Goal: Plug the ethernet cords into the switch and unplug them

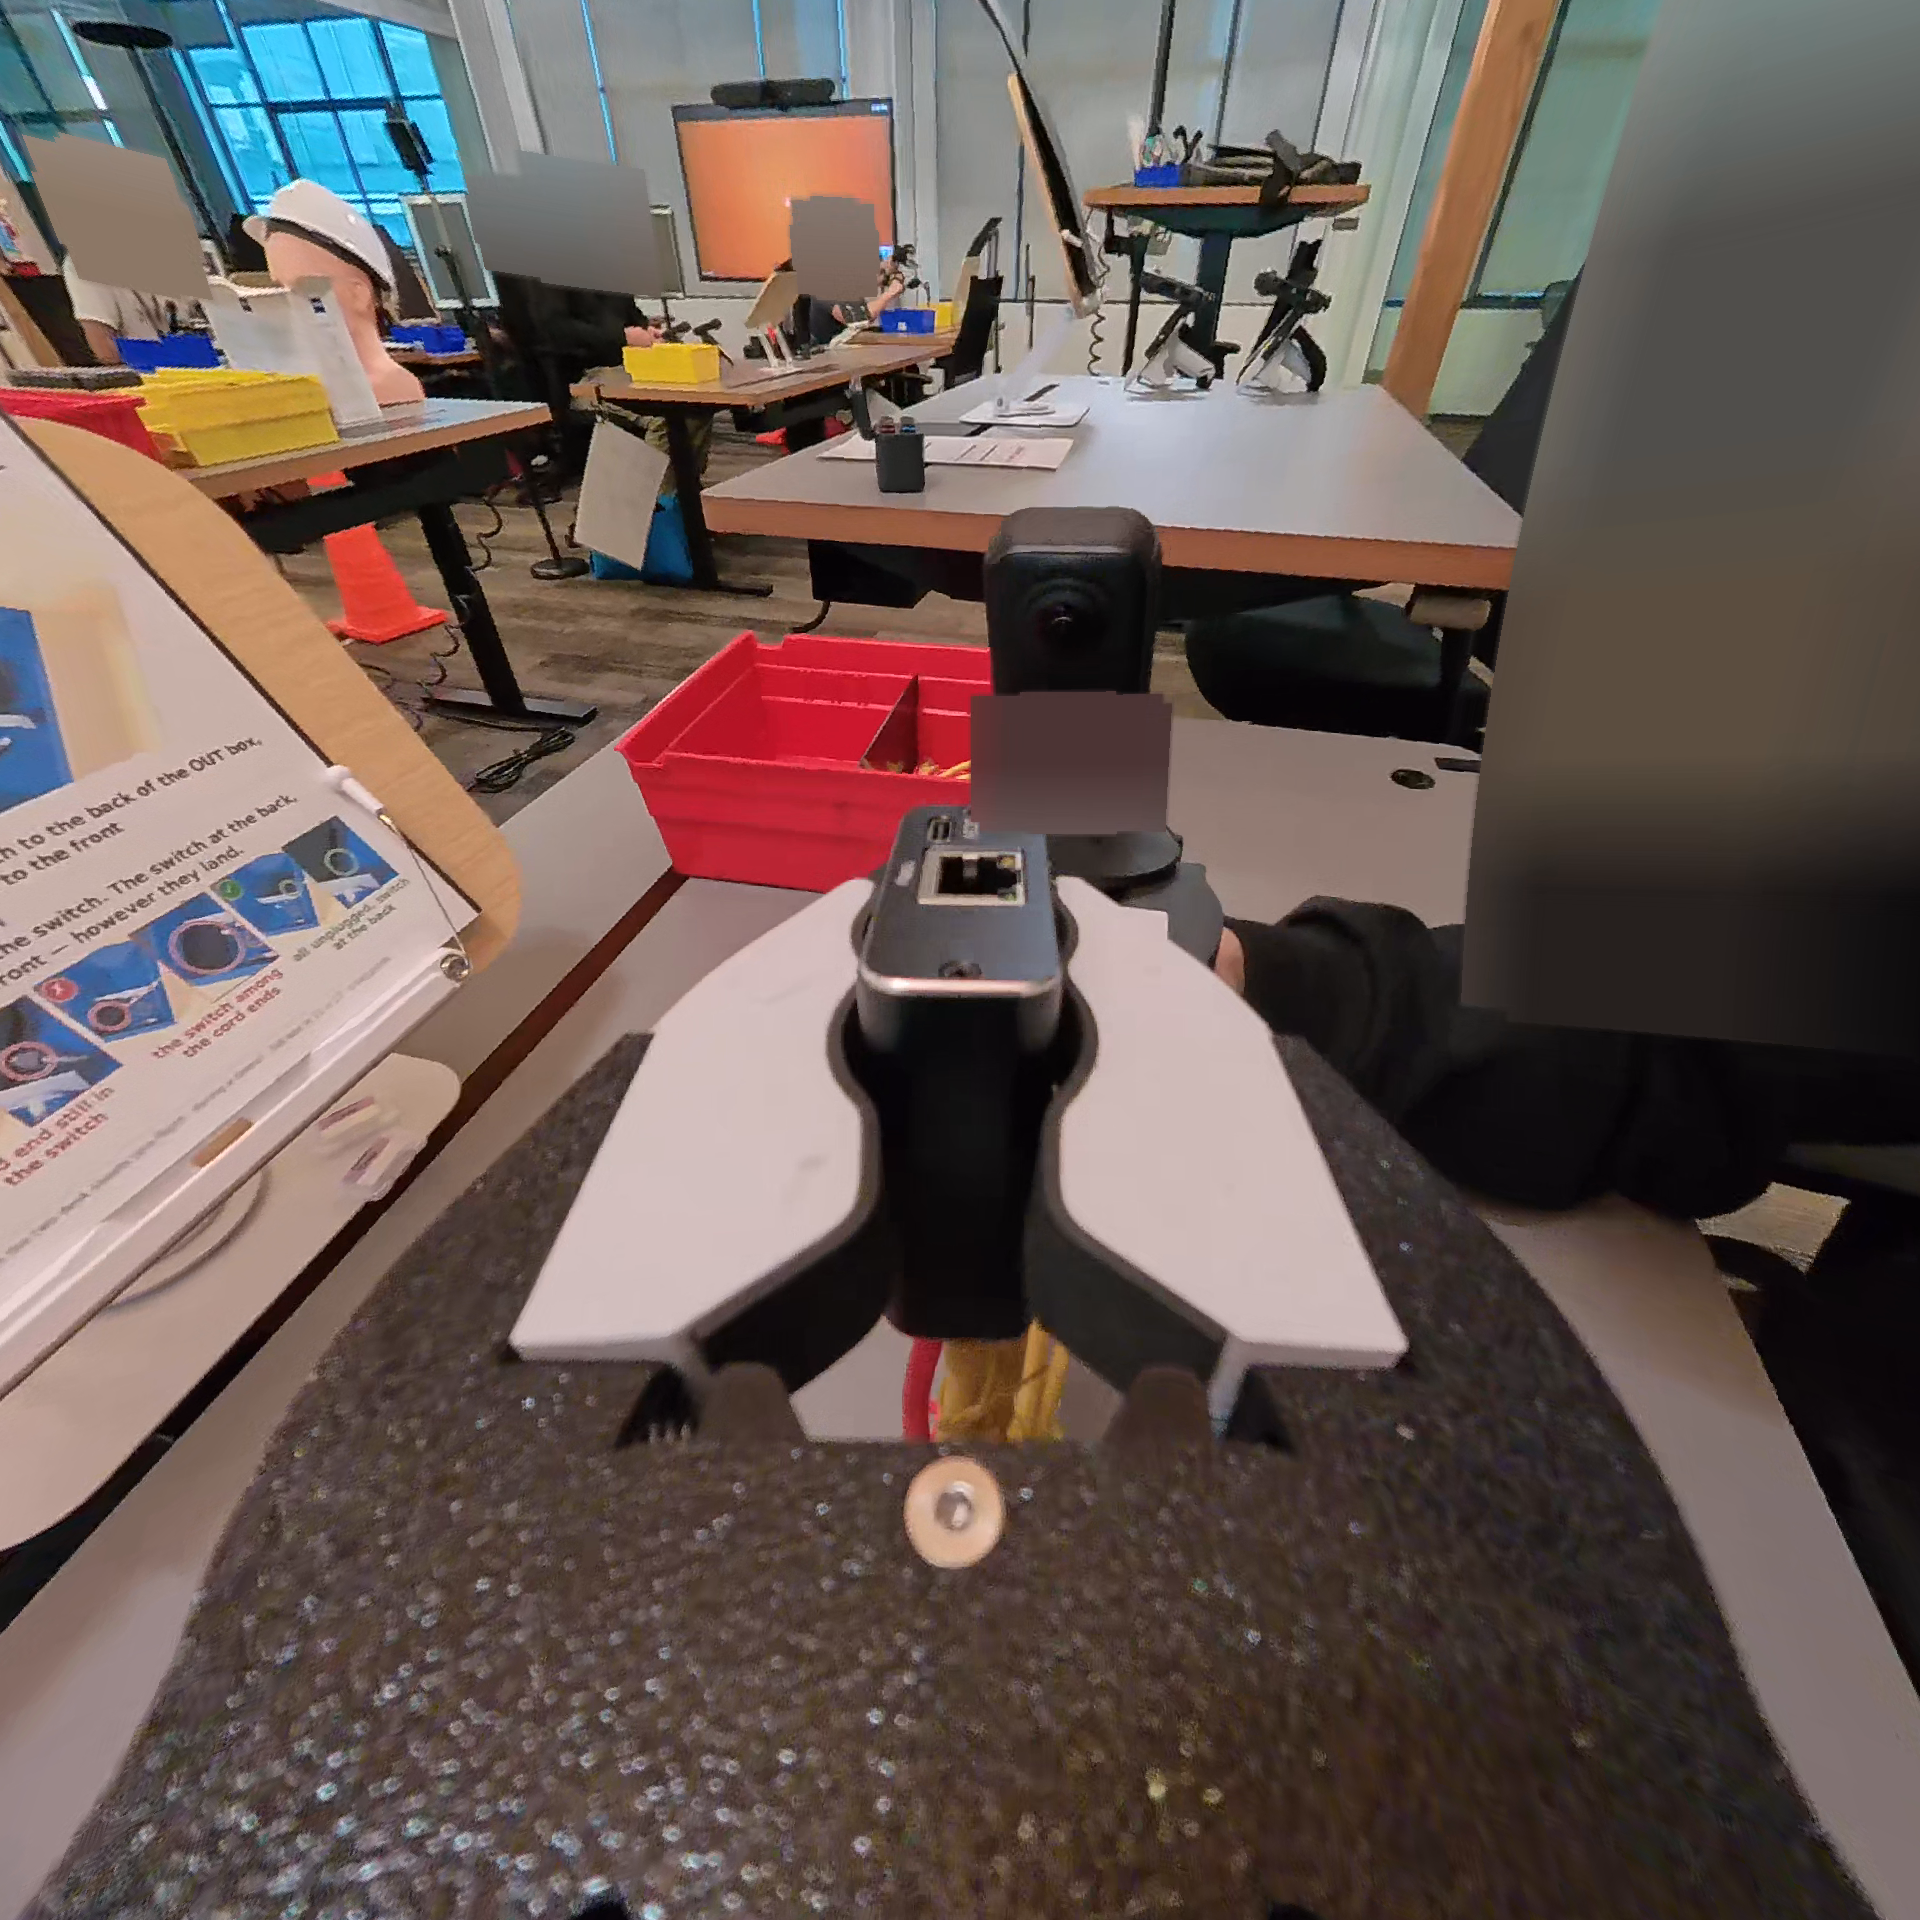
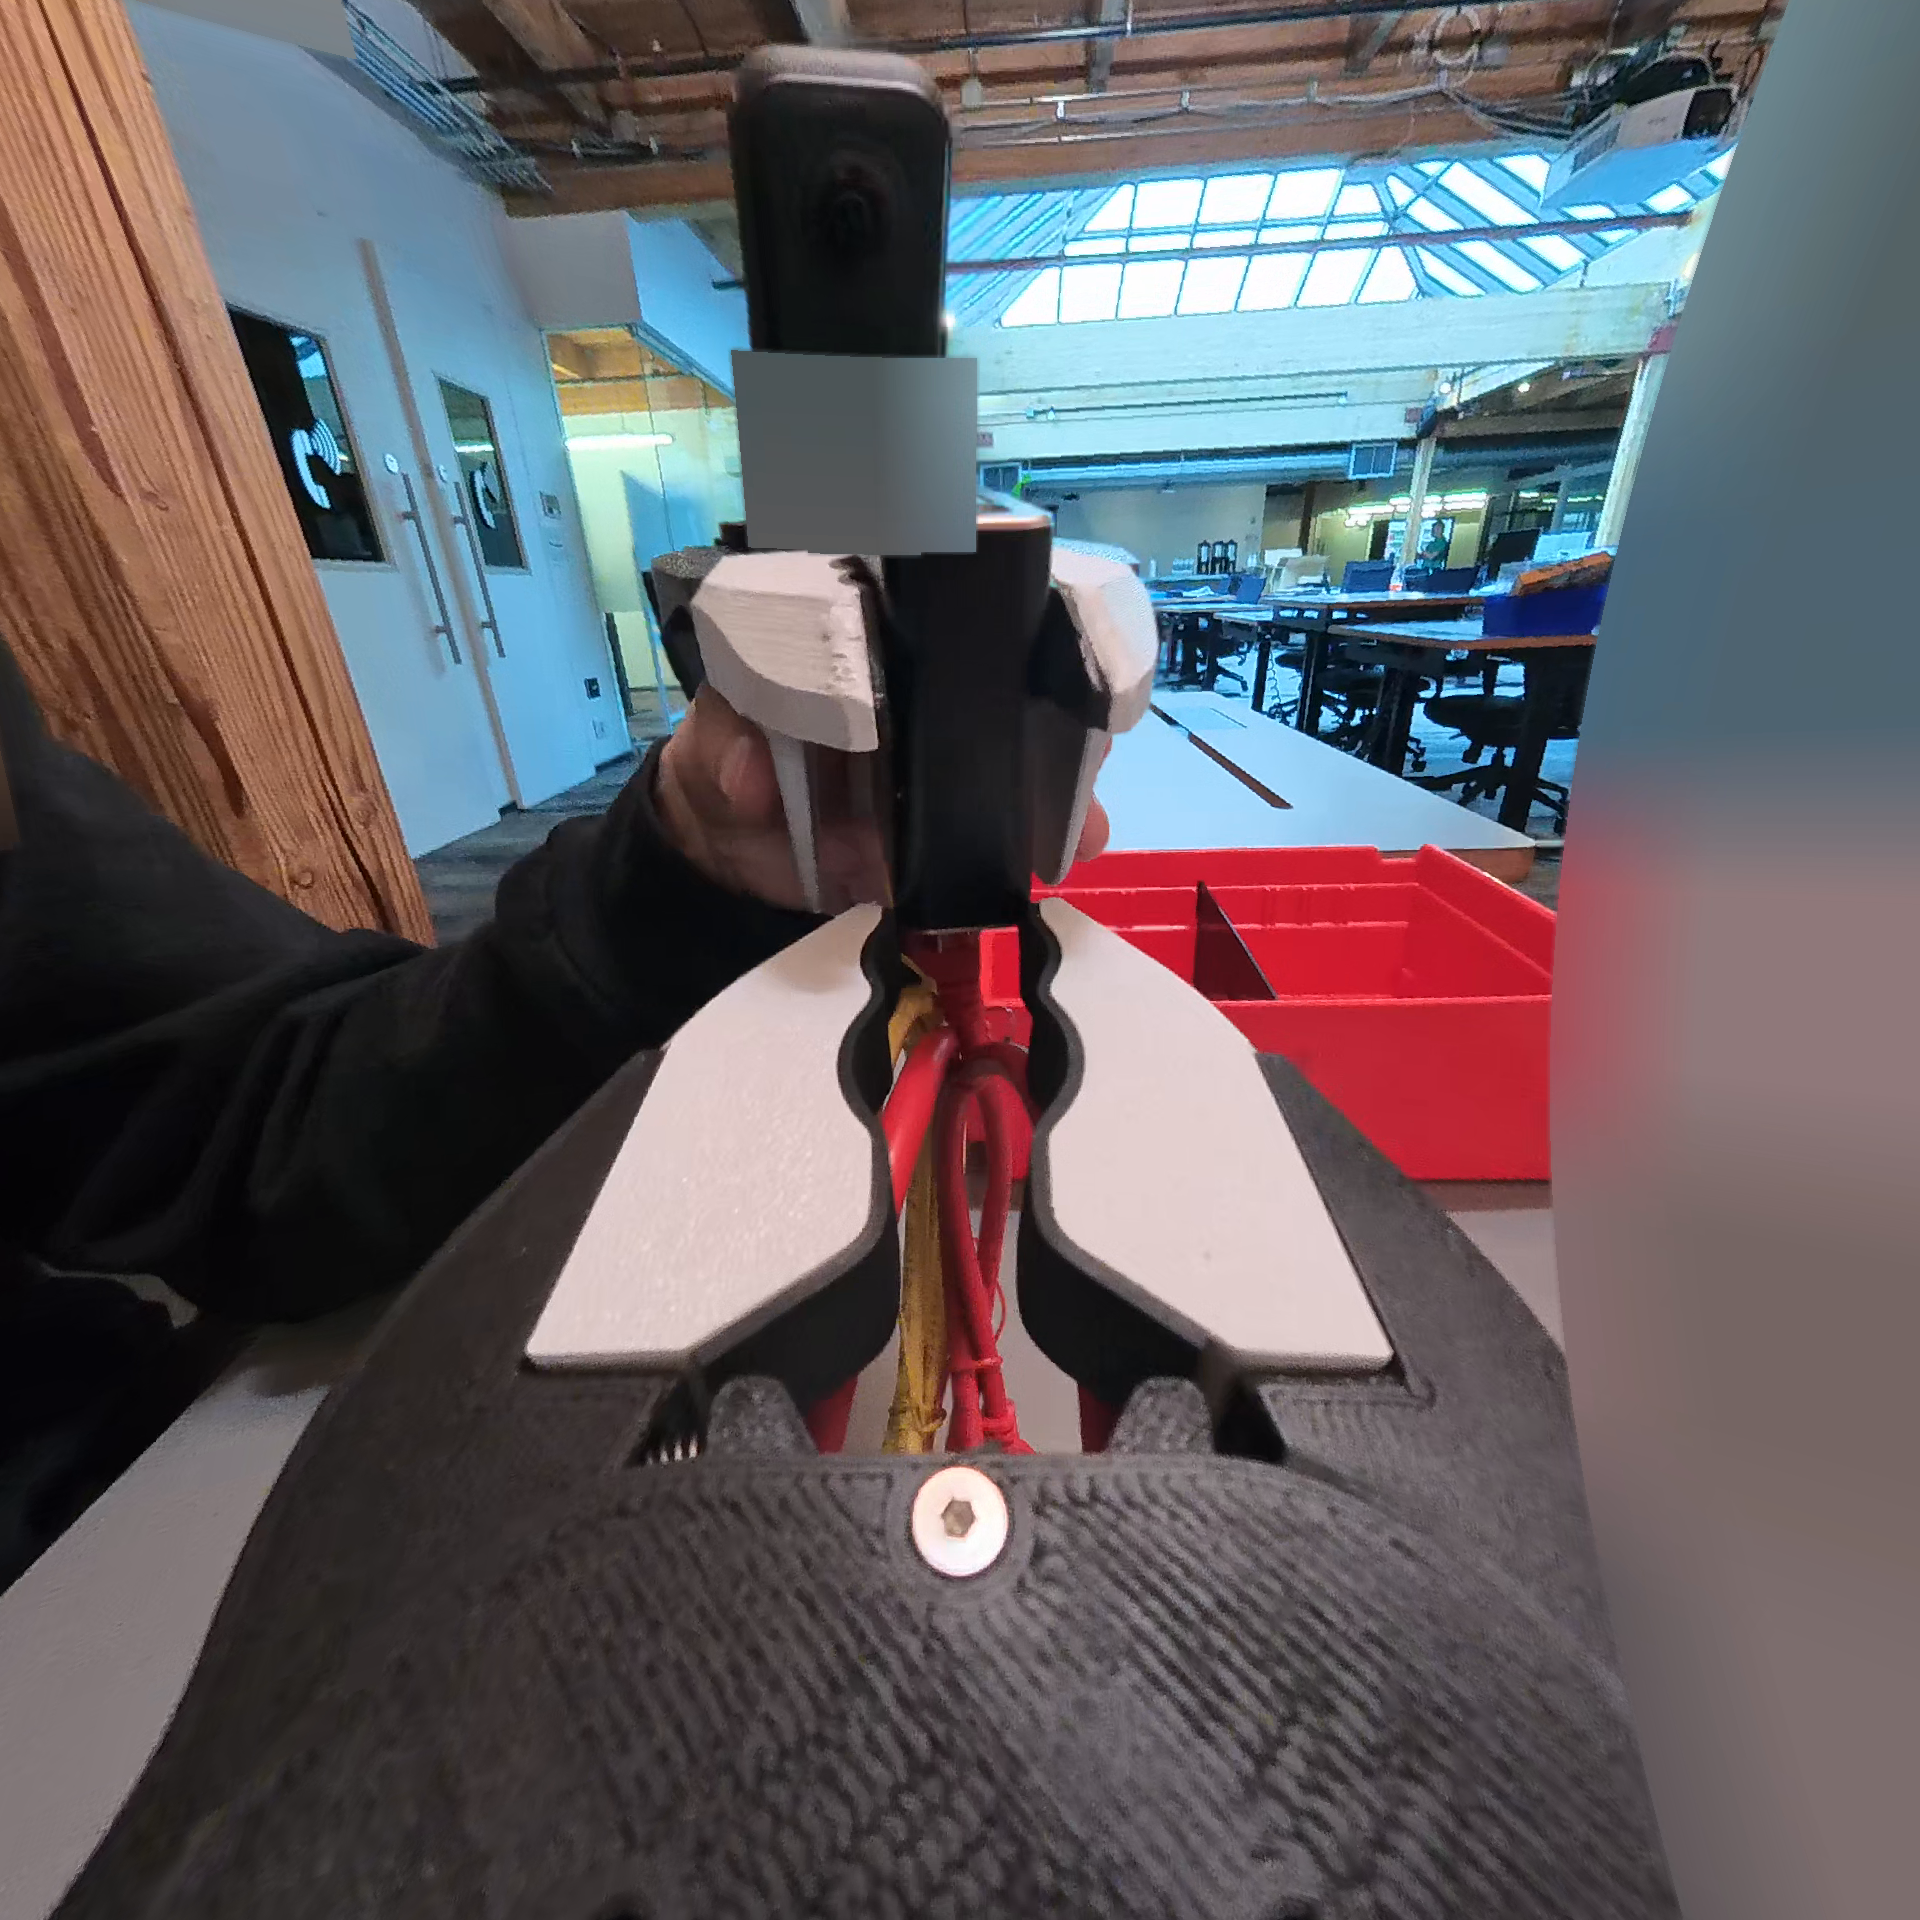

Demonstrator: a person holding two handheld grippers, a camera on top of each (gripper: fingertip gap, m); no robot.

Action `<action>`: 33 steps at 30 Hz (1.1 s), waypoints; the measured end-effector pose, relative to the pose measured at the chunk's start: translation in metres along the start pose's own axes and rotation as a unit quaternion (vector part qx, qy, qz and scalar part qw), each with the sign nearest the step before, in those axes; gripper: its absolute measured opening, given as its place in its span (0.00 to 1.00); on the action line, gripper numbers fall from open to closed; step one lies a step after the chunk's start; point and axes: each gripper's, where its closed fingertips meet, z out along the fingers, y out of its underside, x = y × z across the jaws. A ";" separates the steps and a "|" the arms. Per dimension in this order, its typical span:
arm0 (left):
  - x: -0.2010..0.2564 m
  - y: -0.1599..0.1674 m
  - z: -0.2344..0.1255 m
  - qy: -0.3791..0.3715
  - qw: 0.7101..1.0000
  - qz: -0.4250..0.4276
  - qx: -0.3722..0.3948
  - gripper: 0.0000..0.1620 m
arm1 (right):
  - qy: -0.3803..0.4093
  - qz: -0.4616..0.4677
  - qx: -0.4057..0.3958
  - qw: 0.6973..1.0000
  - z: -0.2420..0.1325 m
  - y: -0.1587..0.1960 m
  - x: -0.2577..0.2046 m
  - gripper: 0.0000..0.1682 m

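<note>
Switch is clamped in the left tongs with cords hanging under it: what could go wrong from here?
1. The right tongs straddle both red cords and yellow cords; closing may pinch several.
2. The left tongs hold the switch only by its narrow sides; a hard pull could slide it out.

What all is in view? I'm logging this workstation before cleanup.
black box-shaped network switch: one, black, inside left claw
red ethernet cords: several, red, hanging below switch
yellow ethernet cords: bundle, yellow, beside red ones
red plastic divided bin: one, red, on table
printed instruction sheet: one, white, wooden stand, left
table: one, grey, underneath
left claw: one, white, shut on switch
right claw: one, white, around cords, grip unclear
hand: one, black-sleeved, holding left claw
</note>
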 end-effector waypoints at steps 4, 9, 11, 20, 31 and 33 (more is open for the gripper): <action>-0.004 0.001 0.003 -0.019 1.000 -0.006 -0.008 0.17 | 0.004 0.003 0.007 1.000 -0.001 0.000 0.003 0.14; -0.005 -0.001 0.001 -0.009 1.000 -0.022 0.006 0.17 | 0.024 -0.028 0.008 0.999 0.001 -0.001 0.005 0.14; -0.004 -0.002 0.000 -0.002 1.000 -0.023 0.012 0.17 | 0.017 -0.019 0.009 1.000 0.001 -0.001 0.004 0.14; -0.018 0.006 0.001 -0.024 0.997 -0.070 0.011 0.17 | -0.004 0.027 0.029 0.999 -0.006 0.006 0.011 0.08; -0.011 -0.006 0.003 -0.017 0.998 -0.032 0.042 0.17 | -0.002 0.047 0.017 0.999 -0.002 -0.001 0.005 0.09; -0.013 -0.003 0.006 -0.024 0.999 -0.030 0.032 0.17 | -0.007 0.062 0.025 0.998 -0.002 0.004 0.008 0.09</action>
